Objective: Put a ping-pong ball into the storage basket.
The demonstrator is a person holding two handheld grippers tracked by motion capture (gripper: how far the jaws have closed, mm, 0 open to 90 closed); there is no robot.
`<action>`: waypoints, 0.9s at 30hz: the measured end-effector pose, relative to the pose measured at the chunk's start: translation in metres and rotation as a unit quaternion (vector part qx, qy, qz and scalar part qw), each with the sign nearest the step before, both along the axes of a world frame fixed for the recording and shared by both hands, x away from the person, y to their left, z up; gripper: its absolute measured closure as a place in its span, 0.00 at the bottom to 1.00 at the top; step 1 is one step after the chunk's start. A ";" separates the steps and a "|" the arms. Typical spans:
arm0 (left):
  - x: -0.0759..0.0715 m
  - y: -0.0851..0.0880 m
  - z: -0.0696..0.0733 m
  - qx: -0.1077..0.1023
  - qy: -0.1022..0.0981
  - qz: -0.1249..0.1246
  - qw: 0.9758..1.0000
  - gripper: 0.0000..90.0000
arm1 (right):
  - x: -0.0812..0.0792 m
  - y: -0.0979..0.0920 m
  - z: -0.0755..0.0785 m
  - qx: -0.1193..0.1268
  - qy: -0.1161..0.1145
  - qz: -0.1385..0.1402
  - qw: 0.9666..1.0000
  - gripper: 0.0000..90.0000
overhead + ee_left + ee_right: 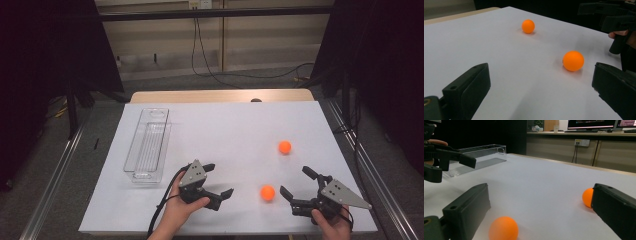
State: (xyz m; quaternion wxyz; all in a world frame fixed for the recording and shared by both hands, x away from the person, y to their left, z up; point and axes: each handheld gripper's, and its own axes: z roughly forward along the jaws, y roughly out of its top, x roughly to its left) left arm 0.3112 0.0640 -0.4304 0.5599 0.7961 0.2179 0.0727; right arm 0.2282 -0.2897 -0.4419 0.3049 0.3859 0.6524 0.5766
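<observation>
Two orange balls lie on the white table top. The near ball [268, 193] sits between my two grippers; the far ball [285, 146] rests further back to the right. My left gripper [220, 179] is open and empty, pointing right toward the near ball [573, 60], with the far ball [528, 26] beyond it. My right gripper [295, 181] is open and empty, just right of the near ball [504, 228], which lies close by its left jaw. The far ball [587, 197] is partly hidden behind the right jaw. Neither gripper touches a ball.
A long clear plastic tray [147, 145] stands empty on the left of the table [235, 125], behind the left gripper. In the right gripper view the tray [479, 157] lies beyond the left gripper [444, 157]. Bare white surface spreads across the middle and back.
</observation>
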 end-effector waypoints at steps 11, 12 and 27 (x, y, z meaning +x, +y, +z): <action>0.001 -0.005 0.000 0.003 0.000 -0.004 1.000 0.02 | 0.000 0.000 0.000 0.001 -0.001 0.000 1.000 0.02; 0.001 -0.006 0.000 0.003 0.000 -0.006 1.000 0.02 | 0.000 0.000 0.000 0.001 -0.001 0.000 1.000 0.02; 0.001 -0.015 0.001 0.004 0.002 -0.014 1.000 0.02 | 0.000 0.000 0.000 0.000 -0.001 0.001 1.000 0.02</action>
